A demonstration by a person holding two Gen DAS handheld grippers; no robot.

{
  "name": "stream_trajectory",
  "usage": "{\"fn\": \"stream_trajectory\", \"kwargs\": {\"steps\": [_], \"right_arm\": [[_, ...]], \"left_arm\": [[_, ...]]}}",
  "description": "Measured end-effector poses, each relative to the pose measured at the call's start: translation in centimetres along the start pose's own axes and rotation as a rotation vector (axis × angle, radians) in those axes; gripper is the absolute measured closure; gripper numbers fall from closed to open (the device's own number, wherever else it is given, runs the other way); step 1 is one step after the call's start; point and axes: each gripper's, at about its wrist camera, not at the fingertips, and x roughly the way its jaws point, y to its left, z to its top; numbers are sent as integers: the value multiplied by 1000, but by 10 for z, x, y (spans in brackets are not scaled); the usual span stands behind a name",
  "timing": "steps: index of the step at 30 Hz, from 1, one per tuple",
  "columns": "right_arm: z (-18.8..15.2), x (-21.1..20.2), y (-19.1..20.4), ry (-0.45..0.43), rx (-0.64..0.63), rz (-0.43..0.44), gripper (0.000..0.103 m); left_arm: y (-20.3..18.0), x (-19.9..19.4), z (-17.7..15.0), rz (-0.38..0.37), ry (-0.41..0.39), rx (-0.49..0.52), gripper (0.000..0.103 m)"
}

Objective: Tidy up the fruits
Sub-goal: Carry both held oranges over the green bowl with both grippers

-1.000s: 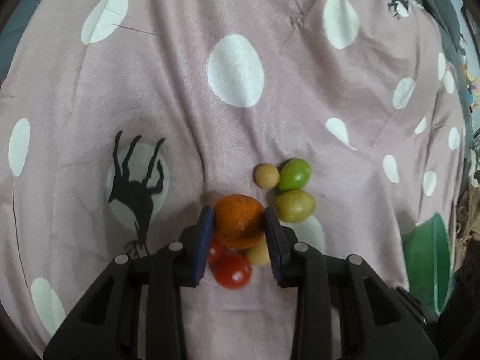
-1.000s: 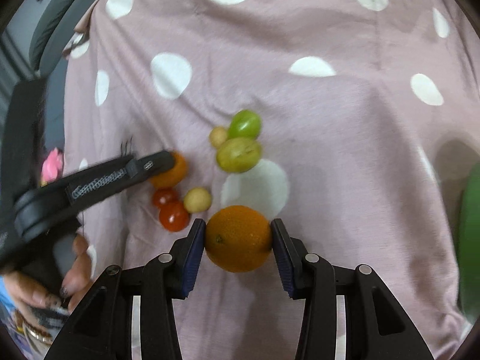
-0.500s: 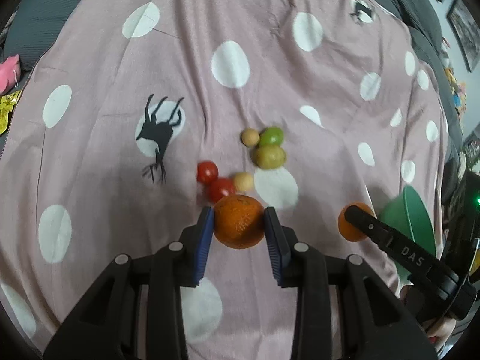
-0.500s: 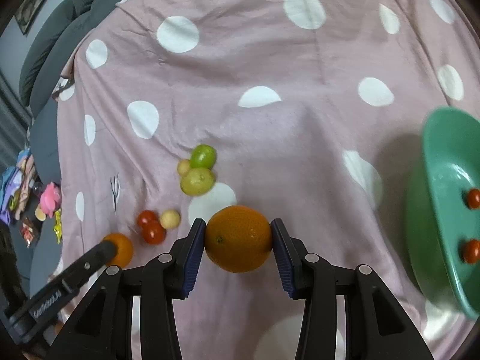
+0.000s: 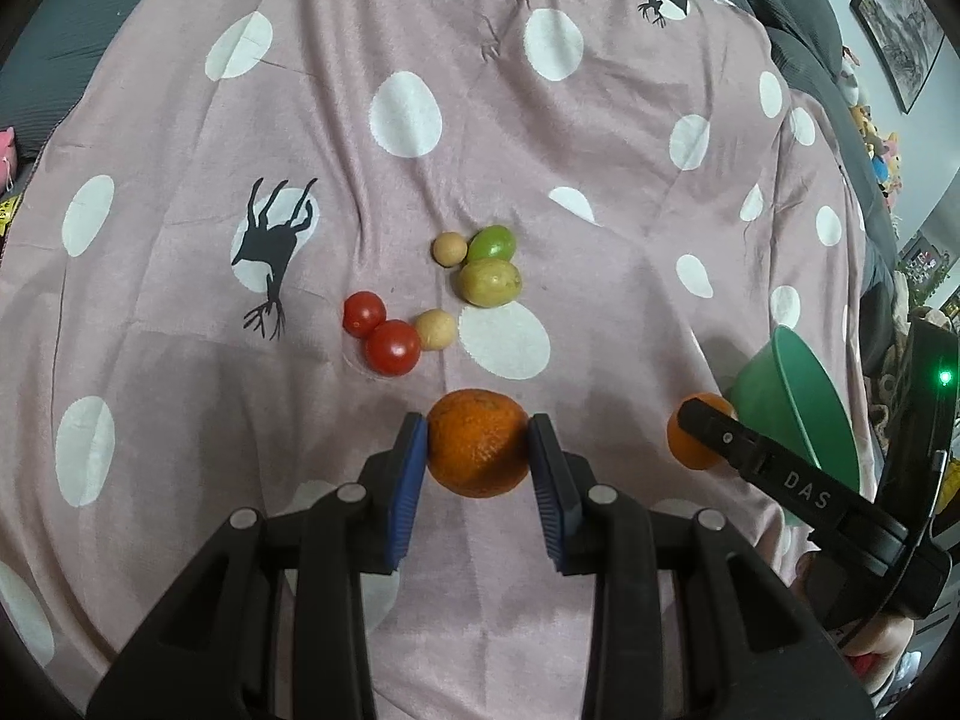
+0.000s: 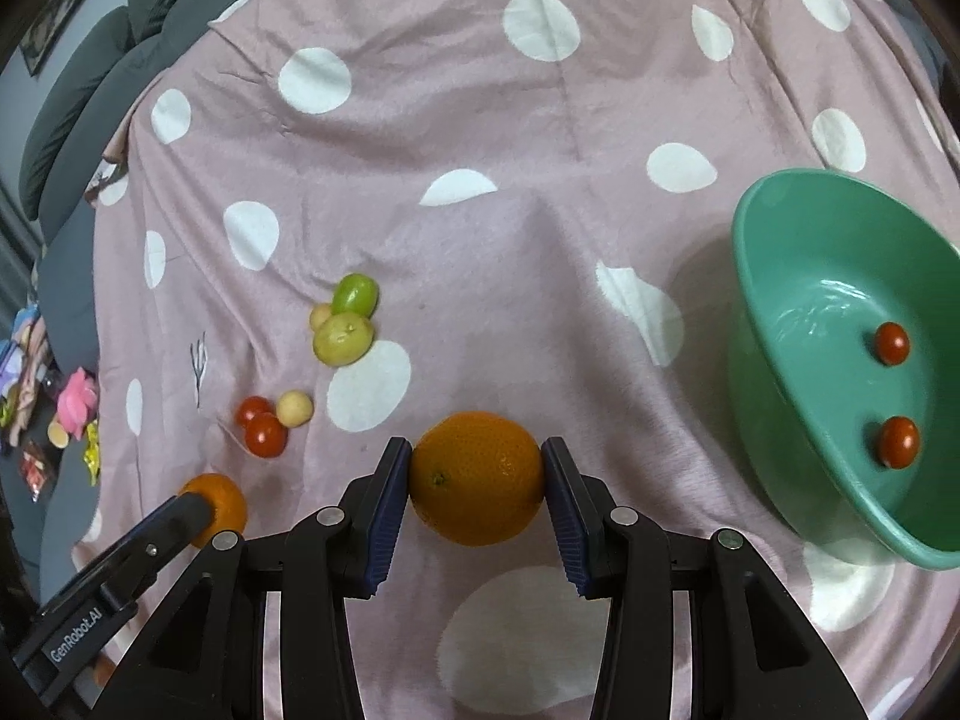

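Note:
My left gripper [image 5: 478, 462] is shut on a rough orange tangerine [image 5: 478, 451], held above the pink dotted cloth. My right gripper [image 6: 477, 483] is shut on a smooth orange [image 6: 477, 477], also held above the cloth. A green bowl [image 6: 780, 324] stands to the right with two red tomatoes [image 6: 898, 441] in it; it also shows in the left wrist view [image 5: 804, 414]. On the cloth lie two red tomatoes [image 5: 392, 347], two small tan fruits [image 5: 436, 329], a yellow-green fruit [image 5: 489, 282] and a green one [image 5: 492, 243].
The pink cloth with white dots [image 6: 480, 150] covers a bed. Dark grey cushions [image 6: 90, 54] line the far left edge. Small colourful items [image 6: 72, 402] lie off the cloth at the left.
Both grippers have lifted and pulled back from the fruit cluster with their oranges. The right gripper has swung right, bringing the green bowl into full view.

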Motion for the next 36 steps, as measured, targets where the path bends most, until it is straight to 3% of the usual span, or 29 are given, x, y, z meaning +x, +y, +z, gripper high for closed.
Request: {"fn": "stream_trajectory", "kwargs": {"steps": [20, 36], "right_arm": [[4, -30, -8, -98, 1, -42, 57], [6, -44, -12, -128, 15, -15, 57]], "left_arm": [[-27, -13, 0, -32, -48, 53, 69], [-39, -22, -1, -45, -66, 71, 69]]}}
